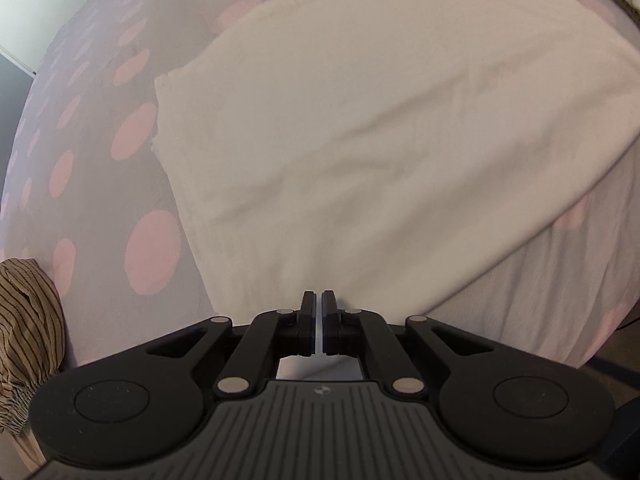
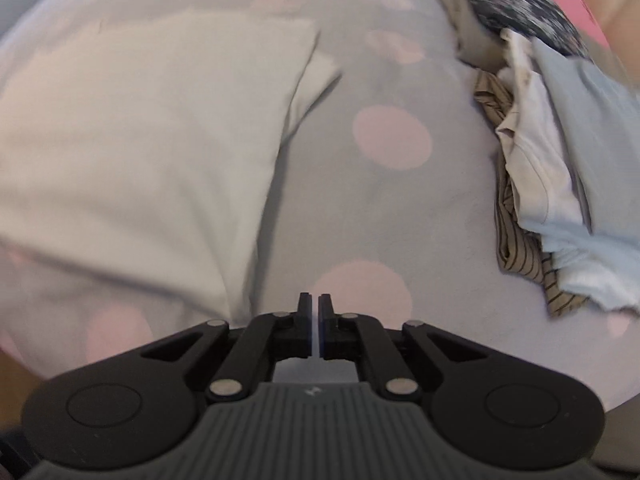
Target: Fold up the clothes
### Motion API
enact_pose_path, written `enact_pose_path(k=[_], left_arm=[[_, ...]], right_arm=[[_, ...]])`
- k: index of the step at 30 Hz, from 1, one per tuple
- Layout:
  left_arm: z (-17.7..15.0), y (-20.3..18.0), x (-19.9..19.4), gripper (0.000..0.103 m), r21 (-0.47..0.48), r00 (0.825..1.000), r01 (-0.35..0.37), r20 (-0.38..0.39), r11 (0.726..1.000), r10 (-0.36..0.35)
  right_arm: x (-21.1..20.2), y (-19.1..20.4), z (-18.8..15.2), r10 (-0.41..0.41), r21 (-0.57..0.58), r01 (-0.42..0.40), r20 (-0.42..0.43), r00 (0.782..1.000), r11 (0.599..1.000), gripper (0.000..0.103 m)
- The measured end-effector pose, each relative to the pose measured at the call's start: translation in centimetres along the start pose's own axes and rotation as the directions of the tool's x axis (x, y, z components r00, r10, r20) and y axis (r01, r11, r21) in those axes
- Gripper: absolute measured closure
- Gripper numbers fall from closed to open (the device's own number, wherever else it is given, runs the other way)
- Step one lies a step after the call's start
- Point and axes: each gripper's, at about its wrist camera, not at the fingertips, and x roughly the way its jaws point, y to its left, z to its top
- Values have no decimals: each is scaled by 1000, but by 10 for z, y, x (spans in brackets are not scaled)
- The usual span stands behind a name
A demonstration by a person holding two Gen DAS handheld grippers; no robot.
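A cream cloth [image 1: 360, 128] lies spread on the bed [image 1: 100, 168], whose grey cover has pink dots, and it stretches ahead of the left hand-held gripper [image 1: 319, 320], with its near edge running right up to and under the fingertips. That left hand-held gripper is held low and points forward over the cloth; its jaws are pressed almost together, with only a thin slit between them, and whether they pinch the cloth's edge cannot be told. A striped brown garment [image 1: 24, 328] sits bunched to its left, apart from the cloth. From the right hand-held gripper [image 2: 315, 322], the same cream cloth [image 2: 140, 140] lies ahead and to the left, its near corner just beside the left finger. This gripper points forward over the bare bed cover [image 2: 380, 208], jaws likewise drawn nearly together with nothing seen between them. A heap of clothes [image 2: 552, 160] lies well off to its right.
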Motion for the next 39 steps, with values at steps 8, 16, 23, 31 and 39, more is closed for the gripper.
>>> enact_pose_path(k=[8, 16, 23, 31, 39], left_arm=[[31, 13, -2, 95, -90, 998, 49, 47, 995, -45], [70, 23, -2, 88, -158, 992, 76, 114, 984, -59], [89, 52, 12, 87, -263, 986, 86, 159, 961, -44], [81, 98, 20, 87, -318, 981, 128, 177, 939, -73], [66, 126, 2, 87, -309, 959, 241, 220, 920, -177]], right_arm=[[15, -10, 48, 161, 273, -178, 83, 983, 945, 62], [48, -19, 97, 151, 367, -179, 104, 983, 913, 48], [79, -16, 127, 130, 346, -153, 88, 988, 926, 51], [108, -8, 140, 117, 327, -122, 34, 993, 937, 59], [97, 14, 141, 115, 251, -121, 36, 993, 960, 95]])
